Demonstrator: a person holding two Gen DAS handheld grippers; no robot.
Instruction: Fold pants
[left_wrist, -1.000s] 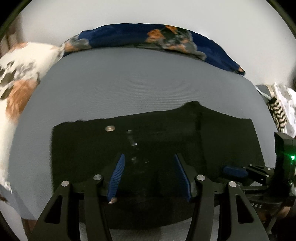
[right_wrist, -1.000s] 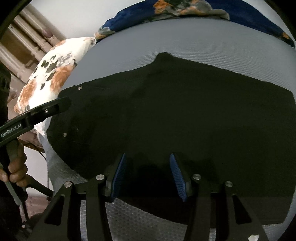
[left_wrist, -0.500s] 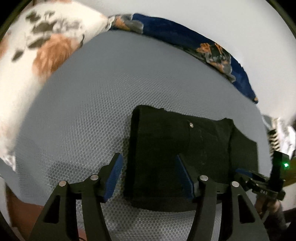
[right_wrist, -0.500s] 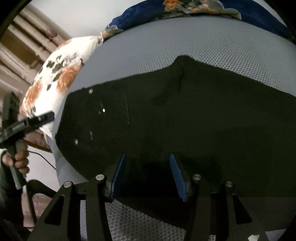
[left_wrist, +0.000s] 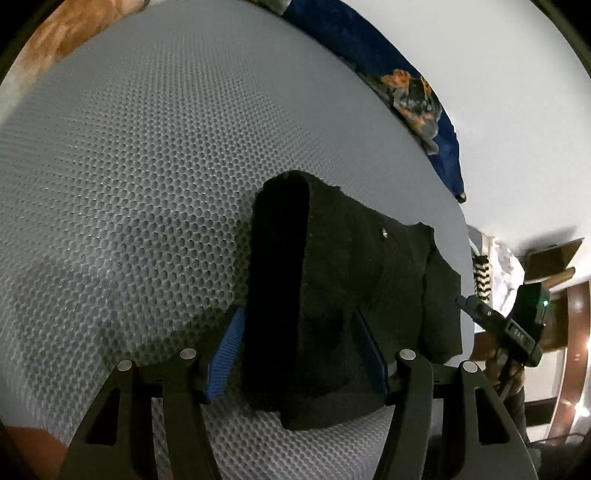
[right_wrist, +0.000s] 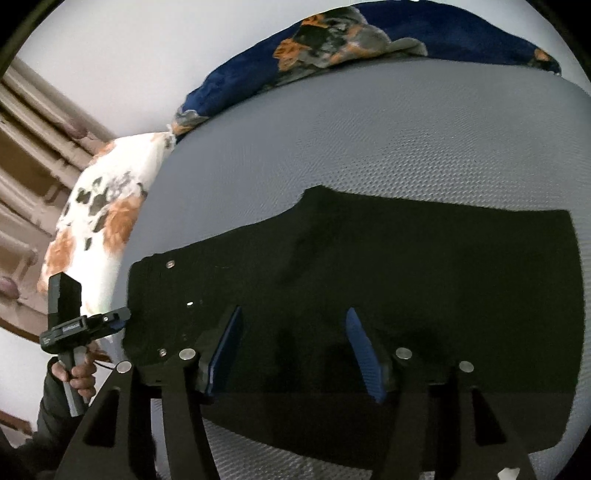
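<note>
On grey mesh (right_wrist: 369, 140): one black pants (right_wrist: 369, 266), two tools.

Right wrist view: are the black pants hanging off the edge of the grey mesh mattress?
No, the black pants lie flat, wholly on the grey mesh mattress, with mesh showing all round them.

Each camera sits just behind its own claw and looks forward and downward along the two fingers. The left wrist view hangs close over the grey mesh mattress (left_wrist: 147, 184), facing along the black pants (left_wrist: 332, 295) from their end, with the left claw (left_wrist: 299, 350) in the foreground. The right wrist view looks across the pants (right_wrist: 369, 277) from their long side – a little farther back. Both views share the pants, the mattress and the blue floral blanket (right_wrist: 369, 40) – and each catches the other claw at its edge.
</note>
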